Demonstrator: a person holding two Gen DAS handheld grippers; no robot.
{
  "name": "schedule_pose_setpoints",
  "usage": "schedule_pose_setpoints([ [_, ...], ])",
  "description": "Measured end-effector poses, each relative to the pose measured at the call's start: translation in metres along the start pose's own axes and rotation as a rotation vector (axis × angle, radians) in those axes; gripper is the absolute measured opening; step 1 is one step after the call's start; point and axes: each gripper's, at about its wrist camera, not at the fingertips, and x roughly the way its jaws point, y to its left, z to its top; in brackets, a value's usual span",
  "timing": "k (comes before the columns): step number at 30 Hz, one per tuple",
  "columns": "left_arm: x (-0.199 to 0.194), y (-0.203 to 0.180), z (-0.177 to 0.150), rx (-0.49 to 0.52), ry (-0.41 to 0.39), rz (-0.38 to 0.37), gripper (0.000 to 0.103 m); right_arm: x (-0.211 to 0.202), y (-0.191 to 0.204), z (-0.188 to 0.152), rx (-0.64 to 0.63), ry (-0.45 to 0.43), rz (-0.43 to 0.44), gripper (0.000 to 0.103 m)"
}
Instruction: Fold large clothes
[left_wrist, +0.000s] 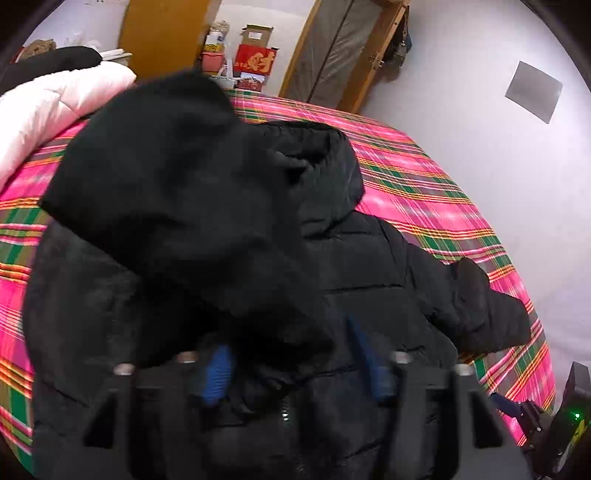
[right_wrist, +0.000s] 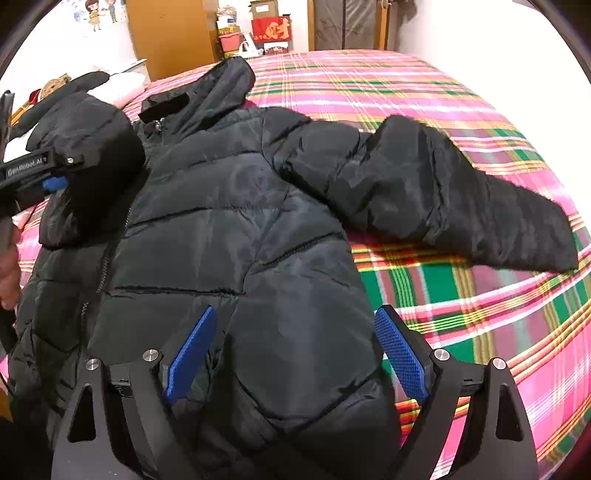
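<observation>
A black hooded puffer jacket (right_wrist: 229, 229) lies front-up on the plaid bed. Its right sleeve (right_wrist: 454, 195) stretches out to the right on the sheet. Its left sleeve (left_wrist: 173, 192) is lifted and fills the left wrist view, draped over the jacket body (left_wrist: 369, 258). My left gripper (left_wrist: 291, 365) is shut on that sleeve; it also shows in the right wrist view (right_wrist: 55, 182) at the left edge, gripping the sleeve (right_wrist: 88, 158). My right gripper (right_wrist: 295, 350) is open and empty, hovering over the jacket's lower front.
The bed has a pink and green plaid sheet (right_wrist: 443, 92). A pale pink quilt (left_wrist: 55, 107) lies at the bed's far left. Boxes (left_wrist: 255, 59) and a wooden wardrobe (left_wrist: 162, 37) stand beyond the bed. A white wall (left_wrist: 498, 129) runs along the right.
</observation>
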Motion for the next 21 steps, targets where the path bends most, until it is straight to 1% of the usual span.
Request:
schedule_pose_setpoints([
  [2, -0.001, -0.003, -0.003, 0.005, 0.014, -0.039, 0.080, 0.001, 0.002, 0.000, 0.000, 0.001, 0.005, 0.088],
  [4, -0.007, -0.008, -0.004, 0.004, 0.019, -0.088, 0.081, -0.001, 0.005, 0.002, -0.006, -0.007, 0.010, 0.088],
  [8, -0.029, -0.017, -0.004, 0.003, 0.015, -0.148, 0.081, -0.011, 0.009, 0.008, -0.009, -0.039, 0.020, 0.088],
  [9, -0.035, -0.019, -0.004, 0.001, 0.006, -0.166, 0.081, -0.014, 0.010, 0.010, -0.008, -0.048, 0.022, 0.088],
  [11, -0.052, -0.018, -0.004, 0.001, -0.037, -0.200, 0.081, -0.018, 0.011, 0.014, -0.007, -0.060, 0.025, 0.088],
  [14, -0.072, -0.019, 0.005, -0.002, -0.100, -0.251, 0.087, -0.021, 0.013, 0.020, 0.000, -0.074, 0.035, 0.088],
  [15, -0.076, -0.018, 0.007, -0.001, -0.116, -0.262, 0.088, -0.021, 0.014, 0.022, 0.005, -0.076, 0.034, 0.088],
  [16, -0.078, -0.016, 0.009, 0.002, -0.134, -0.253, 0.088, -0.020, 0.015, 0.024, 0.010, -0.078, 0.037, 0.088],
  [18, -0.078, -0.007, 0.012, -0.001, -0.152, -0.180, 0.088, -0.019, 0.017, 0.029, 0.015, -0.079, 0.044, 0.088],
  [20, -0.074, 0.017, 0.014, -0.053, -0.141, -0.066, 0.088, -0.013, 0.021, 0.034, 0.012, -0.077, 0.048, 0.088],
  [21, -0.070, 0.033, 0.015, -0.091, -0.125, 0.005, 0.088, -0.008, 0.025, 0.038, 0.008, -0.075, 0.051, 0.088],
])
